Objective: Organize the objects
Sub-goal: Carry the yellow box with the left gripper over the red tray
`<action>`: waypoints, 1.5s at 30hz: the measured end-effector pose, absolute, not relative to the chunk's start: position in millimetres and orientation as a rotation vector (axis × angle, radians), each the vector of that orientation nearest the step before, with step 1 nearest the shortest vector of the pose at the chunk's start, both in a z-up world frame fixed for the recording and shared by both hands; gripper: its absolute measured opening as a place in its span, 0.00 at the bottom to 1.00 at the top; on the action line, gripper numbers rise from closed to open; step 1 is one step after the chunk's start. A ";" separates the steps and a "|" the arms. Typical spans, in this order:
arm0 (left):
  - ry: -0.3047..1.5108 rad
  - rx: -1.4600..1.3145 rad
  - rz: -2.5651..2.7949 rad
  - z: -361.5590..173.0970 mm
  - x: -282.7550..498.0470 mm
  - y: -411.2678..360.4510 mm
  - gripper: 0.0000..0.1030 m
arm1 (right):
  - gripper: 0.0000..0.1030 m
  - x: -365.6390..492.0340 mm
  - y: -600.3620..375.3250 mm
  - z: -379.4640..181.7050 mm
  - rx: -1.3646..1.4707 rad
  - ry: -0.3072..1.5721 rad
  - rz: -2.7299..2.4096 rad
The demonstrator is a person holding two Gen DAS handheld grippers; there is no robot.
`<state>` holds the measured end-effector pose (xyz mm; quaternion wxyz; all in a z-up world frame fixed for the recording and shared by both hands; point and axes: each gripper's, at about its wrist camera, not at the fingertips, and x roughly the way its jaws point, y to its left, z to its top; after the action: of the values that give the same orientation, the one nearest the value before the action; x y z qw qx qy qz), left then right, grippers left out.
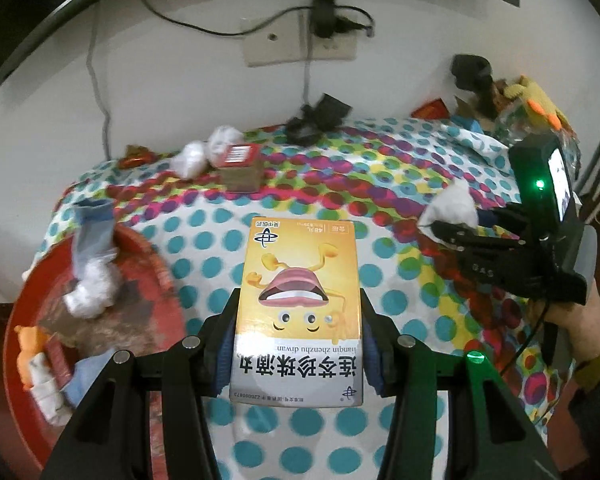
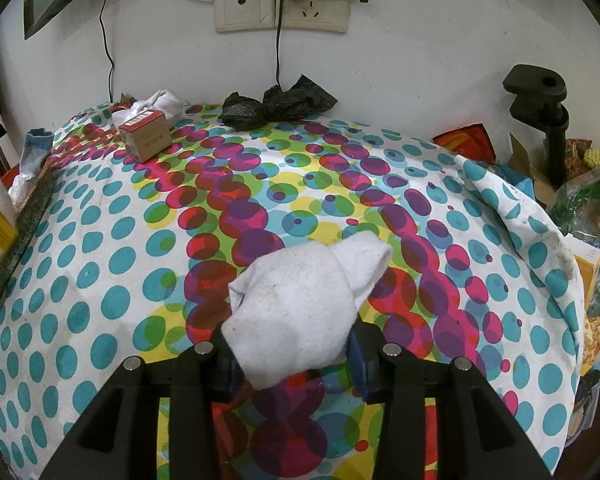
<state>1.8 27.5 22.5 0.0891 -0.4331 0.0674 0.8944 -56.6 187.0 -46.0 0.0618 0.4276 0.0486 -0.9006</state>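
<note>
Left wrist view. Left tongs (image 1: 298, 344): clamped on the two long edges of a yellow medicine box (image 1: 298, 312), held above the dotted cloth (image 1: 220, 240) covering the surface. Red basin (image 1: 148, 252), just left of the box: contained a blue-grey sock (image 1: 94, 236) standing up at its far side, a crumpled white sock (image 1: 92, 292) below that, an orange toy figure (image 1: 28, 340) at its left rim, and smaller packets too blurred to name. Beyond the box, near the wall: a small red-topped carton (image 1: 242, 168), with white bundles (image 1: 206, 150) just left of it and a black crumpled bag (image 1: 316, 120) to its right. Right tongs (image 1: 446, 226), right of the box: closed on a white sock (image 1: 452, 202).

Right wrist view. Right tongs (image 2: 296, 364): gripped a rolled white sock (image 2: 304, 304), lifted over the dotted cloth (image 2: 100, 300). Far left of the sock: the carton (image 2: 146, 136), lettered MARUBI, with the white bundles (image 2: 160, 102) behind it. The black bag (image 2: 278, 104) lay at the wall under the wall socket (image 2: 280, 8). A black clamp stand (image 2: 538, 112) stood far right of the sock.
</note>
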 end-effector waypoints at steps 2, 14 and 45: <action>0.187 -1.297 2.686 25.9 4.4 15.6 0.47 | 0.41 -56.6 186.9 -45.9 1.293 0.145 -2.723; 0.072 -1.342 2.833 33.7 18.5 -53.3 0.47 | 0.41 -55.9 186.2 -46.0 1.293 0.149 -2.725; -0.128 -1.525 3.015 -7.3 19.2 -172.6 0.47 | 0.41 -56.1 183.3 -46.0 1.292 0.168 -2.732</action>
<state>19.2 -172.6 -7.3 -0.1196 -0.4477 -0.0376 0.8853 -56.1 183.3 -46.0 0.0573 0.4262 0.0554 -0.9011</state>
